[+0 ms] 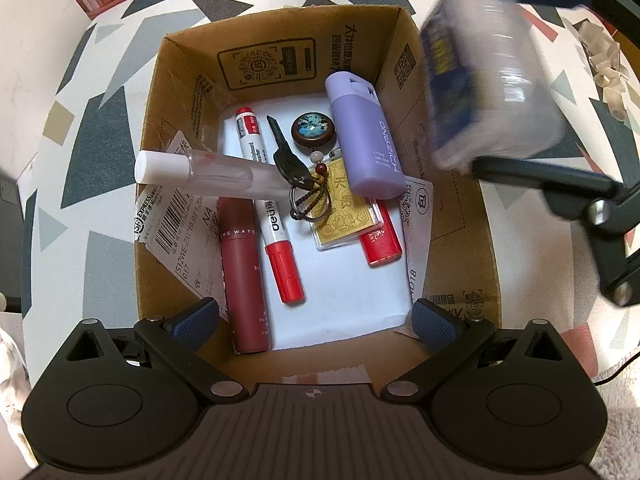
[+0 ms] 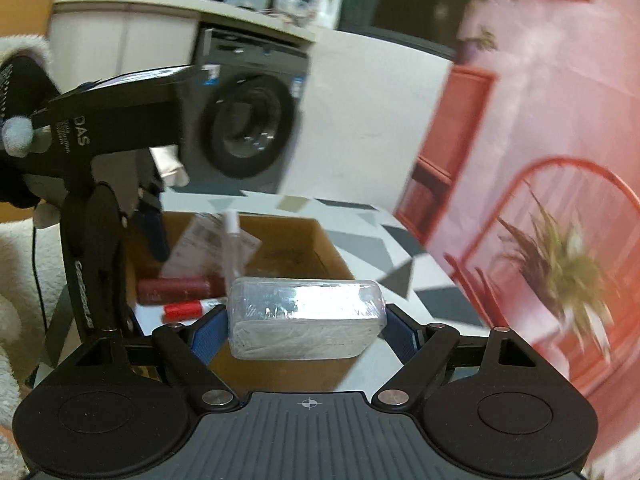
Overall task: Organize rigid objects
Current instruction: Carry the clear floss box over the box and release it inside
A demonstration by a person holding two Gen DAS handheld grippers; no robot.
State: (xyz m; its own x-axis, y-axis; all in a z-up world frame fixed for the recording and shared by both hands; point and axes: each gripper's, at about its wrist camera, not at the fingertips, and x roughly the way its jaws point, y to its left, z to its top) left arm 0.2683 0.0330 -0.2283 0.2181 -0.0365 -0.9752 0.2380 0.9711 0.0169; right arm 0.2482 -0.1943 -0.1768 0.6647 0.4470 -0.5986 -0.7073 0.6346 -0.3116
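Your right tongs (image 2: 306, 326) gripped the wrapped box (image 2: 306, 316), not yet boxed; beneath your wide, empty left tongs (image 1: 316, 318), the carton (image 1: 460, 240) already held several items.

"deli" marks the red marker (image 1: 267, 196); "EXPRESS" the shipping label (image 1: 176, 216).

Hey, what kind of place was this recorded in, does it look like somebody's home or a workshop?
Most likely a home, perhaps a laundry or utility corner. A grey front-loading washing machine stands under a white counter, a spiky potted plant sits nearby, and the brown cardboard box rests on a geometric-patterned tablecloth.
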